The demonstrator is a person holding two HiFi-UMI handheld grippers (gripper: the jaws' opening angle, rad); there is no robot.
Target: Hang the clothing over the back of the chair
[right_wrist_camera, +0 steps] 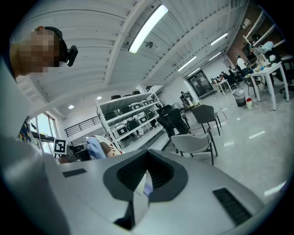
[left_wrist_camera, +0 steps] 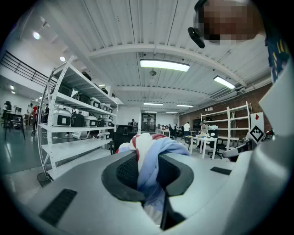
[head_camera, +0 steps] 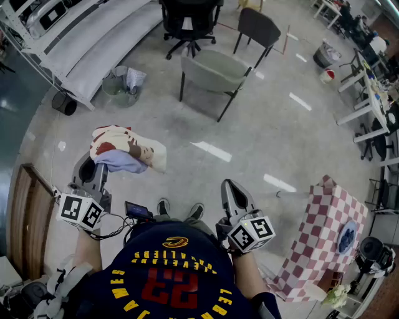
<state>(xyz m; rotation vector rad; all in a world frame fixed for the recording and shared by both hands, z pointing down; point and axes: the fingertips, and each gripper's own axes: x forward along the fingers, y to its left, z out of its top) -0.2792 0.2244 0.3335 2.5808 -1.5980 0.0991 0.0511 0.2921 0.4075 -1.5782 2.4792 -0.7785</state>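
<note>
A bundled garment (head_camera: 126, 147), cream with red print and a pale blue part, hangs from my left gripper (head_camera: 100, 166), which is shut on it at chest height. In the left gripper view the blue and white cloth (left_wrist_camera: 149, 153) is pinched between the dark pads of the left gripper (left_wrist_camera: 148, 173). The grey shell chair (head_camera: 215, 70) stands ahead on the floor, its back toward me. My right gripper (head_camera: 229, 187) is shut and empty. In the right gripper view, past the right gripper (right_wrist_camera: 146, 178), I see the chair (right_wrist_camera: 195, 142) and the garment (right_wrist_camera: 98, 147) at left.
A black office chair (head_camera: 188, 19) and a dark chair (head_camera: 258, 26) stand beyond the grey one. A wire waste bin (head_camera: 123, 85) sits by the white shelving rack (head_camera: 87, 40) at left. A red-checked table (head_camera: 321, 233) is at my right, a wooden panel (head_camera: 25, 218) at my left.
</note>
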